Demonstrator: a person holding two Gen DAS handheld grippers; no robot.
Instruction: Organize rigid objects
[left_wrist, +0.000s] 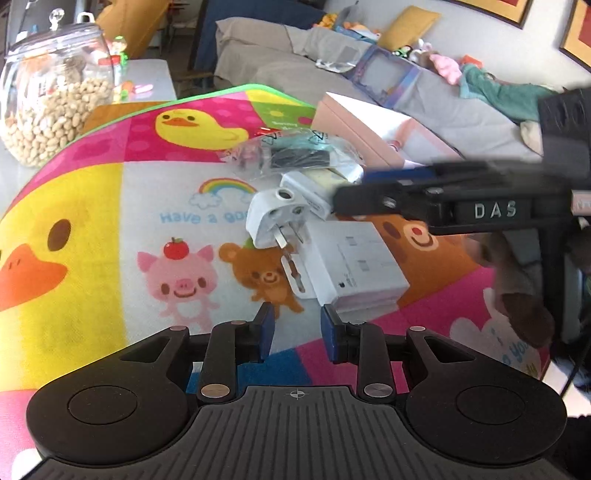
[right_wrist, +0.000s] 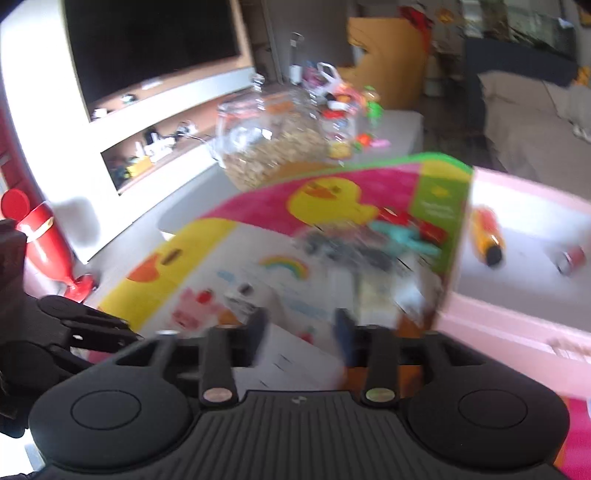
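Chargers and plug adapters lay in a small pile on the cartoon mat (left_wrist: 110, 206), and the pink box (right_wrist: 517, 229) stood just beside the mat's far right edge, with an orange bottle (right_wrist: 487, 236) already inside. My left gripper (left_wrist: 297, 328) was only a little open and held nothing; the white charger block (left_wrist: 354, 266) lay just in front of its tips. My right gripper (right_wrist: 301, 332) stood wide open and empty above the pile, though its view was blurred. I judged the next grasp should take the round white adapter (left_wrist: 273, 218) on top, by its flat sides, so the pieces under it would not slide.
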